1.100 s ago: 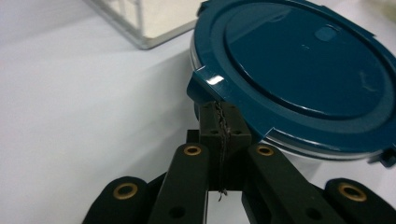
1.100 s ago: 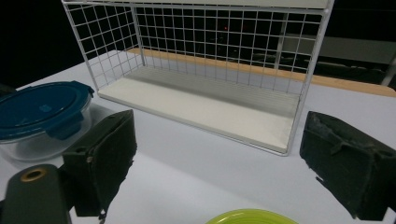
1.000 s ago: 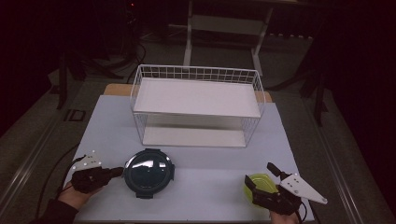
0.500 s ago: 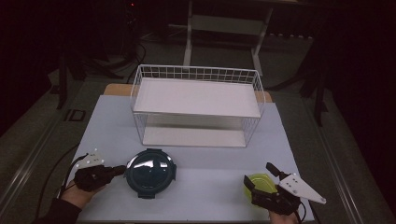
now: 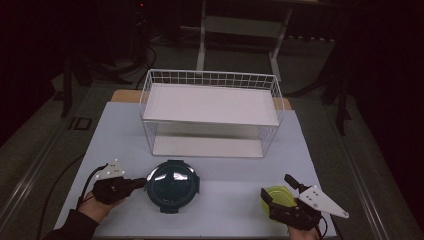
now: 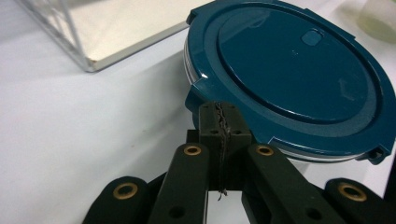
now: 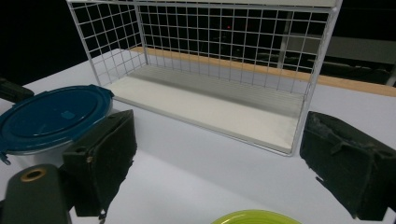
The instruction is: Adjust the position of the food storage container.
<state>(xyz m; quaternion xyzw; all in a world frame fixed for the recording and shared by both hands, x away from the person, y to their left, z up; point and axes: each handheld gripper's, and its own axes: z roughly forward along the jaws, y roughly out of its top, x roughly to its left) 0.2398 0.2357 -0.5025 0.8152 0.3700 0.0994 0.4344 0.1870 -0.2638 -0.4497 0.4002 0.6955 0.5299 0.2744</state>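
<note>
Step in hand, as I judge it: left gripper (image 5: 141, 183) works the round dark-teal plastic container with its clip-on lid (image 5: 172, 185), probably a nudge or a push at its side. Jaws are pressed fully together with nothing between them; in the left gripper view the joined tips (image 6: 219, 122) sit right at the container's near wall, just under a lid tab, touching or nearly so. To do it well: keep the closed tips low on the wall, not on the lid edge, push level and slowly so the container slides and does not tip or spin off line.

Container sits on the white worktop (image 5: 100, 135), just in front of the white wire 2-tier rack (image 5: 210, 114), toward the rack's left half.

Right gripper (image 5: 281, 194) is in front of the rack's right end, jaws spread wide and holding nothing, straddling a lime-green round plastic piece (image 5: 277, 196), bowl or lid, cannot tell which; the pads stand clear of it.

Materials:
- Container lid: glossy, smooth, raised round centre panel, small moulded vent mark, 4 clip tabs likely; paler band shows beneath the rim.
- Rack: thin coated wire grid, 2 flat matte white shelf boards.
- Worktop: matte, smooth sheet, should let plastic slide easily.
- Gripper pads: black, rough, slightly frayed at the edges.
</note>
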